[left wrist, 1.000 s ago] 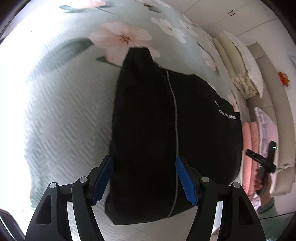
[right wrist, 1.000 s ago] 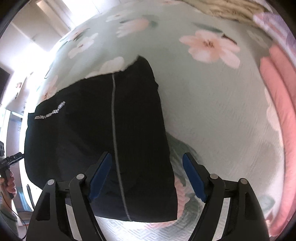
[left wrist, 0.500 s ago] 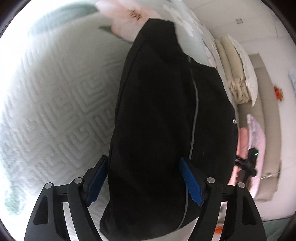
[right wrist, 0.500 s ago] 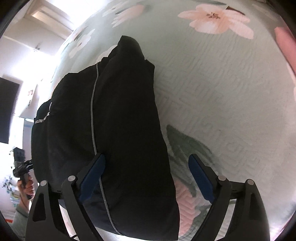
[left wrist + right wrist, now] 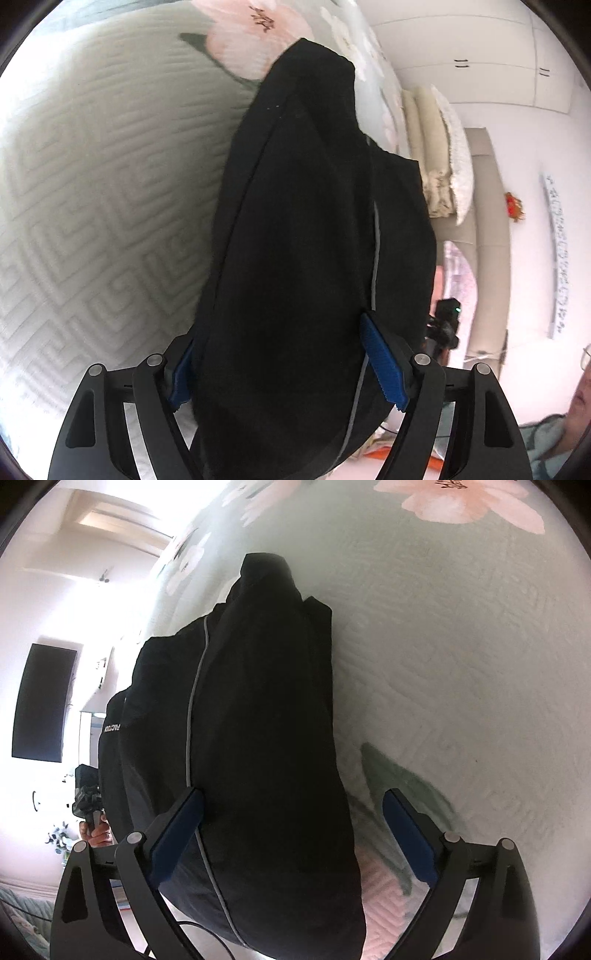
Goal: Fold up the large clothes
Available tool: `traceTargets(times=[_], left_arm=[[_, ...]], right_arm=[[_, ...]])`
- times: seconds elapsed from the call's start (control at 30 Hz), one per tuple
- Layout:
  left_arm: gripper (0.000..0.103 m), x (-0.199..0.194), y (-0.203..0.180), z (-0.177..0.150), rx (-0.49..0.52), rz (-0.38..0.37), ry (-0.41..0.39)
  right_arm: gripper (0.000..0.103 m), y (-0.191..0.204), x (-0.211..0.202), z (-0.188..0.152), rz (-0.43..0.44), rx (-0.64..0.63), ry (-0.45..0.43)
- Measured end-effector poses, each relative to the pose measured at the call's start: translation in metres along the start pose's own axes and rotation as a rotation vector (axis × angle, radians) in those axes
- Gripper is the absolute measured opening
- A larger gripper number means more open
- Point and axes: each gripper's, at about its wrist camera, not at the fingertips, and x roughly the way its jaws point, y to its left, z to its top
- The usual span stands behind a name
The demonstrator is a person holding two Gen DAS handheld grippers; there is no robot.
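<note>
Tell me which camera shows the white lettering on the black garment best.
The right wrist view: the white lettering shows at the left edge of the black garment, though too small to read. In the left wrist view the garment shows only plain fabric and a grey stripe.

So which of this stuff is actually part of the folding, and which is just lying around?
Part of the job:
- black garment, on the floral bedspread
- left gripper
- right gripper, jaws opening over the garment's edge

Just lying about:
- stacked cream bedding
- pink folded fabric
- dark wall screen
</note>
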Motion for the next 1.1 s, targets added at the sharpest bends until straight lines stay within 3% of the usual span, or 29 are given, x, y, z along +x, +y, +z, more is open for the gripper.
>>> traceTargets(times=[0.1,0.17,0.3,0.43,0.53,0.67,0.77,0.83,0.97,1.1], left_arm=[[0.08,0.018,0.007,0.009,-0.026,-0.019,0.05],[0.08,0.026,0.01,0.013,-0.035,-0.045,0.068],[0.08,0.032,0.015,0.019,-0.064,-0.09,0.066],[0.08,0.016,0.008,0.016,-0.056,-0.092,0.034],[0.081,0.002,-0.013,0.01,0.015,-0.067,0.017],[0.086,0.015,-0.029,0.008,0.081,0.039,0.046],[0.091,0.036,-0.041,0.018,0.12,0.082,0.084],[0.092,0.042,-0.03,0.021,0.108,0.056,0.103],[0.094,0.054,-0.01,0.025,0.04,-0.065,0.132],[0.093,0.055,-0.012,0.022,0.028,-0.071,0.103]], right_arm=[[0.099,-0.008,0.014,0.007,0.05,0.023,0.029],[0.099,-0.022,0.023,0.018,0.149,0.067,0.065],[0.1,-0.036,0.035,0.022,0.262,0.119,0.089],[0.1,-0.036,0.02,0.024,0.243,0.094,0.072],[0.101,-0.02,0.006,0.023,0.272,0.05,0.061],[0.102,0.011,0.018,0.023,0.096,-0.092,0.094],[0.102,0.018,0.037,0.021,0.036,-0.141,0.145],[0.102,0.011,0.045,0.021,0.064,-0.119,0.158],[0.102,-0.014,0.046,0.018,0.177,-0.056,0.159],[0.093,-0.02,0.044,0.017,0.22,-0.065,0.14]])
